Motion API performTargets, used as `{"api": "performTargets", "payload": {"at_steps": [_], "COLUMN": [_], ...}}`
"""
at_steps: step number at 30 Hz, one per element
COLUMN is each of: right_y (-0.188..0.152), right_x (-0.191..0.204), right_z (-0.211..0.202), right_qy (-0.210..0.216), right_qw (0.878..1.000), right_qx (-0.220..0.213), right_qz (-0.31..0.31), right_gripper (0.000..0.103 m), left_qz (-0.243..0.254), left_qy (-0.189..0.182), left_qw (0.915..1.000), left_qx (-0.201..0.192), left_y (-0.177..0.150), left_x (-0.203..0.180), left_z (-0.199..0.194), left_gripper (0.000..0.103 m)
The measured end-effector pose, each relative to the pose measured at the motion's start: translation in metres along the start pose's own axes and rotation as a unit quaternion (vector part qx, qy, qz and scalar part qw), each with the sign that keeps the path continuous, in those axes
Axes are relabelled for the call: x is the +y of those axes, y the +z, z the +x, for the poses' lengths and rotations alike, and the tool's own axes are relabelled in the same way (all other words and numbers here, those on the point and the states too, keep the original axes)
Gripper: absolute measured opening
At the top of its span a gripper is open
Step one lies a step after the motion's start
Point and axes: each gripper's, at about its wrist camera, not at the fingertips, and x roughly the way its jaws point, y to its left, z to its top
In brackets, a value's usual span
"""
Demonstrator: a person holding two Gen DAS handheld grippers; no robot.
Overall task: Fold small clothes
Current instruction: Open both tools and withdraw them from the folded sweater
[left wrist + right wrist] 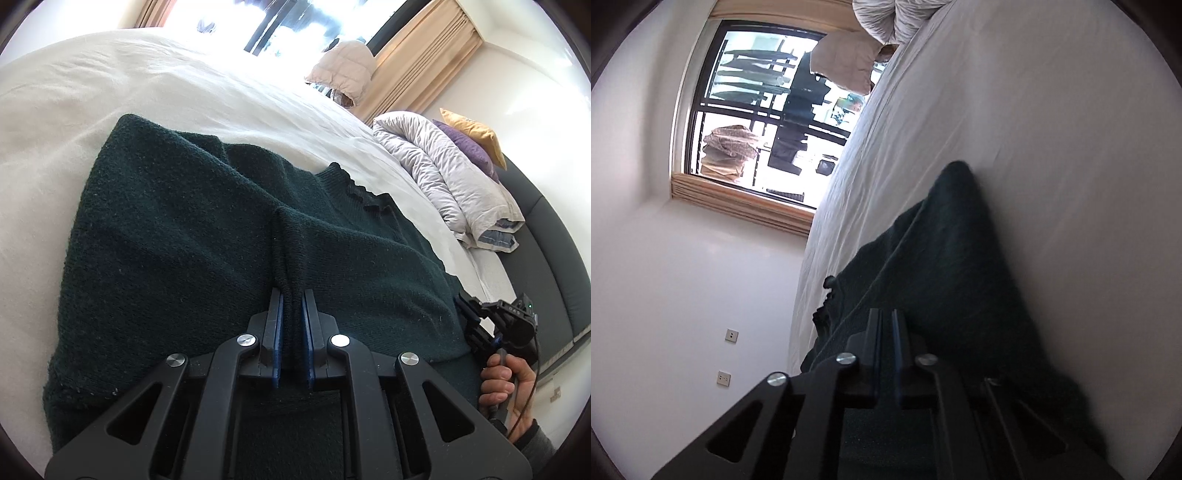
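A dark green knit sweater (184, 240) lies spread on the white bed sheet (184, 85), its ribbed collar toward the far right. My left gripper (291, 295) is shut on a raised ridge of the sweater's knit, pinched between the blue pads. A hand (506, 380) holds my right gripper (463, 302) at the sweater's right edge. In the right wrist view the right gripper (886, 314) has its fingers together just above the sweater (942, 258). I cannot tell whether any cloth is caught between them.
A folded pale duvet (443, 173) with a purple pillow (469, 147) and a yellow pillow (472, 129) sits at the bed's head, against a dark padded headboard (546, 240). A window (757, 110) with curtains is beyond the bed. White sheet (1034, 110) surrounds the sweater.
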Motion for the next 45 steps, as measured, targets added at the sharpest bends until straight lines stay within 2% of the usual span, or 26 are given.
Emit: {"api": "performTargets", "payload": {"at_steps": [1,3,5,6,8,10,11,13,15,18,20,22,24,25,26,28,30,33,34,35,37,38,41,42,44,45], "right_y": [0.004,0.012,0.018,0.015,0.004,-0.013,-0.024,-0.049,-0.074,-0.114,-0.138,-0.157,-0.167,-0.169,-0.172,-0.169,-0.160,-0.155,-0.154,-0.156,-0.163,-0.169,-0.182,-0.177,-0.174,-0.172], "right_x": [-0.004,-0.015,-0.034,-0.033,-0.020,0.000,0.012,0.036,0.059,0.082,0.089,0.077,0.048,0.032,0.022,0.005,-0.012,-0.022,-0.028,-0.031,-0.026,-0.020,0.002,0.003,-0.006,-0.010], "right_z": [-0.009,-0.032,-0.056,-0.072,-0.102,-0.135,-0.152,-0.176,-0.182,-0.174,-0.167,-0.162,-0.152,-0.149,-0.154,-0.172,-0.195,-0.237,-0.251,-0.265,-0.287,-0.295,-0.304,-0.306,-0.314,-0.318], "right_qy": [-0.011,-0.061,-0.045,-0.079,-0.117,-0.124,-0.118,-0.109,-0.081,-0.024,-0.020,-0.006,-0.030,-0.054,-0.060,-0.058,-0.055,-0.117,-0.120,-0.147,-0.167,-0.168,-0.164,-0.162,-0.142,-0.143], "right_qw": [1.000,0.996,0.995,0.992,0.987,0.983,0.982,0.978,0.977,0.976,0.968,0.970,0.975,0.975,0.974,0.979,0.988,0.987,0.988,0.986,0.982,0.980,0.971,0.969,0.974,0.975], "right_qx": [-0.015,-0.058,-0.084,-0.097,-0.111,-0.117,-0.118,-0.102,-0.057,0.021,0.060,0.082,0.115,0.127,0.119,0.096,0.084,0.036,0.023,0.007,-0.017,-0.020,-0.007,0.002,0.028,0.034], "right_qz": [-0.009,-0.007,0.037,0.032,-0.014,-0.064,-0.093,-0.145,-0.187,-0.216,-0.241,-0.228,-0.187,-0.176,-0.184,-0.167,-0.113,-0.109,-0.096,-0.083,-0.089,-0.102,-0.174,-0.187,-0.175,-0.167], "right_gripper": [0.000,0.005,0.006,0.013,0.045,0.054,0.064,0.076,0.077,0.077,0.077,0.077,0.077,0.063,0.052,0.036,0.036,0.038,0.045,0.053,0.057,0.058,0.075,0.075,0.075,0.075], "left_qz": [-0.001,-0.001,-0.001,-0.001,-0.004,-0.008,-0.004,0.005,-0.006,-0.008,0.017,0.050,0.053,0.040,0.033,0.038,0.048,0.080,0.089,0.097,0.112,0.117,0.123,0.123,0.132,0.146], "left_qy": [-0.001,0.000,0.000,0.000,-0.001,0.000,0.010,0.040,0.031,0.017,0.013,0.024,0.046,0.046,0.027,0.028,0.025,0.036,0.043,0.050,0.068,0.075,0.078,0.076,0.081,0.106], "left_qw": [1.0000,1.0000,1.0000,1.0000,1.0000,0.9999,0.9998,0.9992,0.9995,0.9998,0.9997,0.9981,0.9956,0.9952,0.9970,0.9973,0.9968,0.9946,0.9935,0.9925,0.9899,0.9889,0.9878,0.9881,0.9866,0.9825], "left_qx": [0.000,0.000,0.000,0.001,0.004,0.014,0.015,0.005,0.007,0.007,0.010,0.029,0.063,0.077,0.065,0.056,0.058,0.057,0.056,0.055,0.054,0.052,0.053,0.053,0.050,0.045], "left_y": [0.000,0.000,0.000,0.001,0.002,0.006,0.007,0.004,-0.004,-0.026,-0.049,-0.084,-0.114,-0.127,-0.137,-0.149,-0.160,-0.178,-0.182,-0.187,-0.203,-0.211,-0.231,-0.237,-0.248,-0.253], "left_x": [0.000,0.000,0.000,0.000,0.001,-0.001,-0.003,-0.010,-0.011,-0.020,-0.031,-0.035,-0.023,-0.016,-0.009,-0.006,-0.002,-0.002,-0.003,-0.003,-0.007,-0.008,-0.007,-0.007,-0.008,-0.009], "left_z": [0.000,0.000,0.000,0.000,-0.001,-0.007,-0.012,-0.036,-0.062,-0.107,-0.134,-0.152,-0.154,-0.154,-0.163,-0.180,-0.193,-0.215,-0.222,-0.229,-0.244,-0.254,-0.281,-0.290,-0.305,-0.314], "left_gripper": [0.011,0.011,0.011,0.011,0.011,0.011,0.011,0.014,0.014,0.014,0.014,0.014,0.014,0.014,0.014,0.014,0.014,0.014,0.014,0.014,0.014,0.014,0.014,0.014,0.014,0.014]}}
